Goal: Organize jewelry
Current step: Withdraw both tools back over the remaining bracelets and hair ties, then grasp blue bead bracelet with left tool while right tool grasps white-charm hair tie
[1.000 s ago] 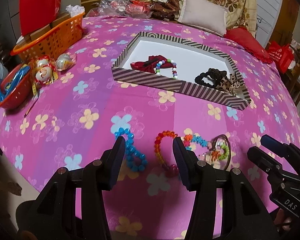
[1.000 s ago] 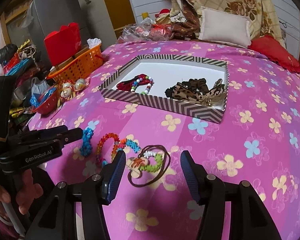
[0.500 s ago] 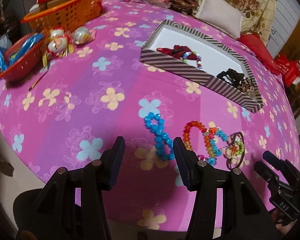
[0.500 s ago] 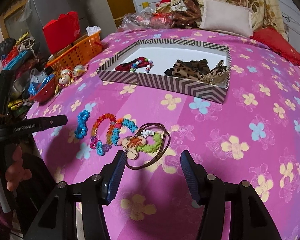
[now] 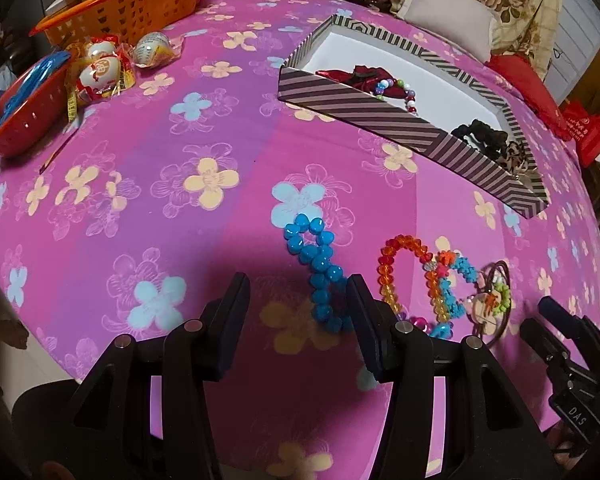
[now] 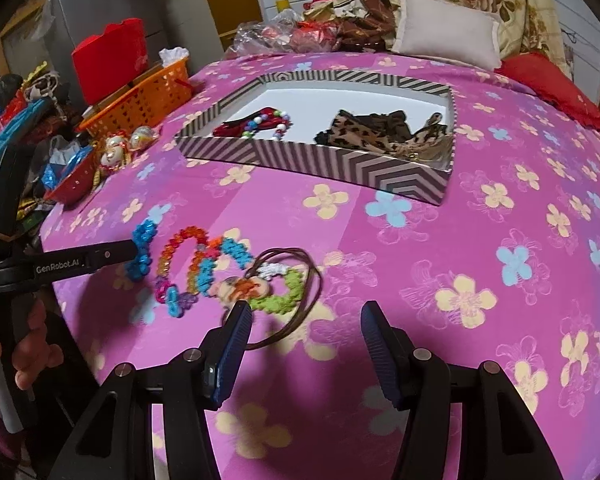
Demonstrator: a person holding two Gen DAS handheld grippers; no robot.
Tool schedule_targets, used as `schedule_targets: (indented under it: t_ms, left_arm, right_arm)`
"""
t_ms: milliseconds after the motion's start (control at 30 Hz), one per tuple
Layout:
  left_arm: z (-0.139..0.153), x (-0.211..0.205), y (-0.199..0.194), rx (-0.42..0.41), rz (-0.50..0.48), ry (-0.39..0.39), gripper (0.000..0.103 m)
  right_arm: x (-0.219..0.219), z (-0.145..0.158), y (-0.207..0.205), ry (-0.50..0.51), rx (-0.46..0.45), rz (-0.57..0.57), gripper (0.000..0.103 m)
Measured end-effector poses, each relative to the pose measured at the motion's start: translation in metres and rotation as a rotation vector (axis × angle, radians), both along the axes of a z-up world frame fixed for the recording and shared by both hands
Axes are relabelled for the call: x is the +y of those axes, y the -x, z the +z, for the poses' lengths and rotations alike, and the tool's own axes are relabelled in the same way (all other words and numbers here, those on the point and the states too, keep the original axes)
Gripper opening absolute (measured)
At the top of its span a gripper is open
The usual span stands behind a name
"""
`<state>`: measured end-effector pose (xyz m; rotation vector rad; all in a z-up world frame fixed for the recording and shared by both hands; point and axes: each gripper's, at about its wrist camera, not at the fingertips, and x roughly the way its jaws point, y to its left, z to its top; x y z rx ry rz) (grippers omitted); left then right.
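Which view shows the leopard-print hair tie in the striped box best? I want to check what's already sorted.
The right wrist view: the leopard-print hair tie lies unobstructed across the striped box's right half. In the left wrist view, the near wall of the box hides most of it, so only a scrap shows.

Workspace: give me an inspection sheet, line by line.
Surface: pink floral cloth, rounded edge.
Job's things: blue bead bracelet, orange bead bracelet, brown cord necklace loose on the cloth; striped box holding a beaded bracelet and leopard scrunchies.
Clutter: orange basket, red bowl, wrapped eggs.
Grippers: left tool open beside the blue bracelet; right tool open, empty.
Cables: nothing seen.
Surroundings: pillows, red bag.
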<state>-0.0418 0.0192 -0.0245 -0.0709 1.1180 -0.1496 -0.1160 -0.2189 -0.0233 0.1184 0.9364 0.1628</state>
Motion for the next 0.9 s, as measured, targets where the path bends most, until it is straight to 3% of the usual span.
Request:
schedule_targets:
  t_ms: [467,733,900]
  left_arm:
    - [-0.009,-0.011,-0.013,-0.011,-0.001,-0.038,0.05]
    - [-0.01,-0.013,-0.013,-0.02,-0.01,-0.049,0.053]
    - [-0.011,-0.015,-0.012,-0.019,-0.02,-0.055,0.057]
  right_arm:
    - [0.028,0.009,-0.01,-0.006,-0.02,0.123,0.046]
    - [0.051,-0.012,-0.017,0.033,0.022,0.176,0.042]
    - [0.052,-0.013,-0.021,0.06,-0.002,0.173,0.042]
